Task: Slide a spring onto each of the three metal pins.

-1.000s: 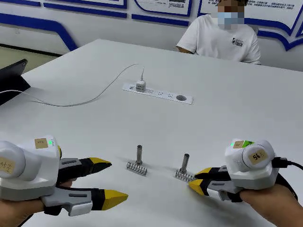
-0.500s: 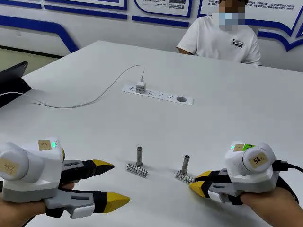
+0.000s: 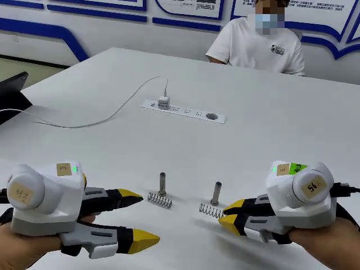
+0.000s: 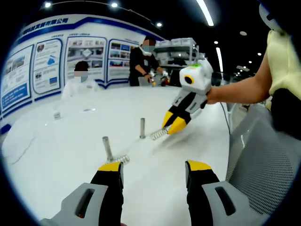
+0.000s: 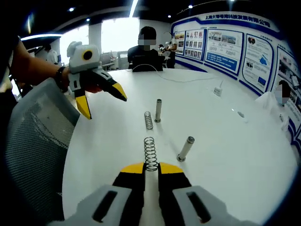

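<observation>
The right gripper has its yellow-tipped jaws nearly together on the near end of a spring. The coil runs straight out from the tips toward 12 o'clock in the right gripper view. Just beside it, at about 2 o'clock, stands the right pin, a short grey metal post upright on the table.

The left gripper is held low over the near edge at 7 o'clock in the head view, its jaws spread wide with nothing between them. At about 1 o'clock from its tips stands the left pin, and the second spring lies on its side at the foot of that pin, just beside it.

The table is large, white and matt, with a rounded edge. Toward 12 o'clock a long white power strip is set flush into it. A small white charger is plugged in at its left end, and a thin white cable curves away toward 9 o'clock. There a dark screen sits at the table's edge.

At 1 o'clock a seated person in a white T-shirt faces the bench. Behind them is a white wall with blue bands and framed posters. In the left gripper view a grey mesh chair stands at 4 o'clock, and strip ceiling lights glow overhead.
</observation>
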Demonstrator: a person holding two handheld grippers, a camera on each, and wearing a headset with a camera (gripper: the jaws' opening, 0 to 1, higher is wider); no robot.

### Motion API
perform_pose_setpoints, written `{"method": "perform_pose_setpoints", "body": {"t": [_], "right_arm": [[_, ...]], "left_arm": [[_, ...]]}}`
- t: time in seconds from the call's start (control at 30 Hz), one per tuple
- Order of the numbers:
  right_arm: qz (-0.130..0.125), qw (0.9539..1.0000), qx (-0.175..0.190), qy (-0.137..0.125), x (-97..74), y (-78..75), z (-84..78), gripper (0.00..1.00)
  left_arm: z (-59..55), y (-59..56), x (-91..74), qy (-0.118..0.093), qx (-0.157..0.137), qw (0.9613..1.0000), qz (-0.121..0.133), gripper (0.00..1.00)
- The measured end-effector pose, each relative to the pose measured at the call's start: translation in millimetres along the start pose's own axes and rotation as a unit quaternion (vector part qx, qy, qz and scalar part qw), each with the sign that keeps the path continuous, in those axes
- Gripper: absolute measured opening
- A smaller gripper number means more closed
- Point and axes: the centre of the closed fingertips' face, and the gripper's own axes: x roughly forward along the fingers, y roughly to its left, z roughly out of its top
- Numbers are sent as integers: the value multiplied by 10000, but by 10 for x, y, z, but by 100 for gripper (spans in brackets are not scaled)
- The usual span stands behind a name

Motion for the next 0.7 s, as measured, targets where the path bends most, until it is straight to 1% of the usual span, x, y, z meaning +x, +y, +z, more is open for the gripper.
{"method": "perform_pose_setpoints", "body": {"t": [0.13, 0.3, 0.4, 0.57, 0.7], "right_arm": [[140, 9998, -131, -4, -26, 100, 78, 11], [344, 9991, -243, 6, -30, 229, 158, 11], [493, 9982, -331, 19, -29, 320, 196, 11], [650, 9968, -467, 30, -42, 420, 258, 11], [760, 9954, -580, 42, -52, 488, 304, 11]], "left_arm": [[2, -45, 41, 52, 86, 9999, -116, 54], [32, -107, 92, 75, 188, 9995, -231, 53], [66, -147, 116, 62, 276, 9991, -309, 51], [104, -188, 141, 54, 344, 9985, -429, 48], [102, -246, 151, 131, 490, 9971, -572, 45]]}}
